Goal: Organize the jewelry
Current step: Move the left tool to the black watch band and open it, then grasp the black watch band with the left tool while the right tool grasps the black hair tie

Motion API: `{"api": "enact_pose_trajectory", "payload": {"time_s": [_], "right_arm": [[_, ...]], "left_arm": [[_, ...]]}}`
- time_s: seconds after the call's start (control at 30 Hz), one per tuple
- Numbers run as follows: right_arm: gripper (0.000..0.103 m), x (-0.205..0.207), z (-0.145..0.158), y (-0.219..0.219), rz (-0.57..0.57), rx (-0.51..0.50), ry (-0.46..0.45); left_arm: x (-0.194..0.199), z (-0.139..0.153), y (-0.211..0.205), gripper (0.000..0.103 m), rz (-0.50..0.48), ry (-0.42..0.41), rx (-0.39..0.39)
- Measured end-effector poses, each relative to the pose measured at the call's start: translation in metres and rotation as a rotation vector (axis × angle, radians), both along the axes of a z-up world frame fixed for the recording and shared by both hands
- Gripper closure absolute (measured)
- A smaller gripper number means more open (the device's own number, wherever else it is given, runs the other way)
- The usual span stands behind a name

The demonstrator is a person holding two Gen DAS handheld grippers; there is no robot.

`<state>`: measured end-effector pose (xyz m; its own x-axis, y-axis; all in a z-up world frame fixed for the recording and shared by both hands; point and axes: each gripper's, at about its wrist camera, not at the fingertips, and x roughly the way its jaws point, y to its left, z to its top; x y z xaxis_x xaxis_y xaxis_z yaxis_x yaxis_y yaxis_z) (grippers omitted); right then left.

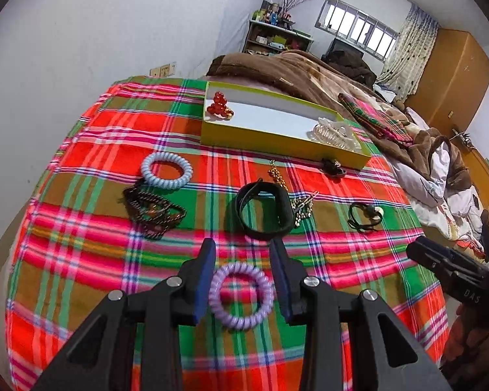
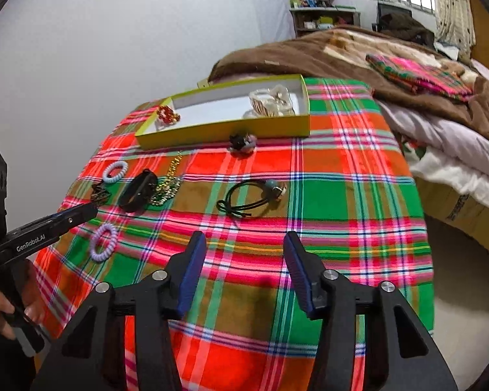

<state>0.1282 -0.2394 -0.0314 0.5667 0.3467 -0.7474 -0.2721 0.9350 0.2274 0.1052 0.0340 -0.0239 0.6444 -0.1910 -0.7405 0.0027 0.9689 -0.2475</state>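
While our left gripper [image 1: 243, 277] jaws straddle the purple coil [image 1: 241, 295] ungripped and right gripper [image 2: 244, 260] jaws gape empty, closing may snag cloth [image 1: 81, 260].

I see the checked red-and-green cloth [image 1: 81, 150] spread over the bed, with the shallow yellow-green cardboard box [image 1: 277, 140] at its far side. In the box, the cluster of amber-red beads [image 1: 219, 104] lies at the left end and the clear plastic hair claws [image 1: 334, 132] at the right. Before the box, from left to right, lie the pale blue spiral hair tie [image 1: 166, 169], the black rubber wristband [image 1: 265, 211] and the black cord tie with a round bead [image 1: 365, 216]. Nearest me, the lilac spiral hair tie [image 1: 241, 295] lies between my left gripper's fingers [image 1: 205, 280].
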Motion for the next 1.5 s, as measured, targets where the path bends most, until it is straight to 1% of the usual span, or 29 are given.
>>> {"api": "enact_pose_trajectory", "payload": {"time_s": [0.1, 0.3, 0.5, 0.57, 0.7, 0.73, 0.77, 0.8, 0.83, 0.87, 0.9, 1.0, 1.17, 1.5], "right_arm": [[0.053, 0.009, -0.005, 0.001, -0.008, 0.012, 0.019], [0.053, 0.026, -0.014, 0.002, -0.023, 0.024, 0.051], [0.053, 0.040, -0.026, 0.002, -0.046, 0.029, 0.089], [0.053, 0.043, -0.026, 0.002, -0.050, 0.029, 0.085], [0.064, 0.052, -0.026, 0.006, -0.052, 0.025, 0.086], [0.066, 0.054, -0.027, 0.007, -0.056, 0.021, 0.087], [0.070, 0.056, -0.027, 0.007, -0.059, 0.018, 0.089], [0.076, 0.057, -0.028, 0.008, -0.064, 0.014, 0.089], [0.078, 0.058, -0.028, 0.008, -0.067, 0.010, 0.088], [0.086, 0.060, -0.028, 0.009, -0.070, 0.006, 0.089], [0.094, 0.061, -0.029, 0.008, -0.072, 0.005, 0.092], [0.099, 0.060, -0.029, 0.009, -0.067, -0.001, 0.088], [0.100, 0.056, -0.023, 0.007, -0.059, -0.002, 0.065], [0.100, 0.039, -0.002, 0.002, -0.037, 0.007, 0.010]], "left_arm": [[0.013, -0.005, -0.003, 0.067, -0.006, 0.008, -0.009], [0.037, -0.017, -0.004, 0.067, 0.015, 0.050, -0.003], [0.046, -0.024, -0.012, 0.067, 0.000, 0.067, 0.003], [0.047, -0.025, -0.015, 0.067, 0.000, 0.068, 0.007], [0.047, -0.025, -0.017, 0.068, 0.003, 0.059, 0.020], [0.049, -0.025, -0.017, 0.074, 0.007, 0.059, 0.025], [0.050, -0.026, -0.016, 0.082, 0.012, 0.059, 0.035], [0.050, -0.026, -0.016, 0.085, 0.019, 0.060, 0.048], [0.051, -0.026, -0.016, 0.089, 0.024, 0.059, 0.054], [0.050, -0.026, -0.015, 0.093, 0.027, 0.059, 0.057], [0.050, -0.026, -0.014, 0.094, 0.030, 0.059, 0.059], [0.049, -0.026, -0.012, 0.094, 0.025, 0.054, 0.053], [0.041, -0.021, -0.010, 0.095, 0.028, 0.031, 0.050], [0.022, 0.005, -0.005, 0.095, 0.038, -0.029, 0.044]]}}
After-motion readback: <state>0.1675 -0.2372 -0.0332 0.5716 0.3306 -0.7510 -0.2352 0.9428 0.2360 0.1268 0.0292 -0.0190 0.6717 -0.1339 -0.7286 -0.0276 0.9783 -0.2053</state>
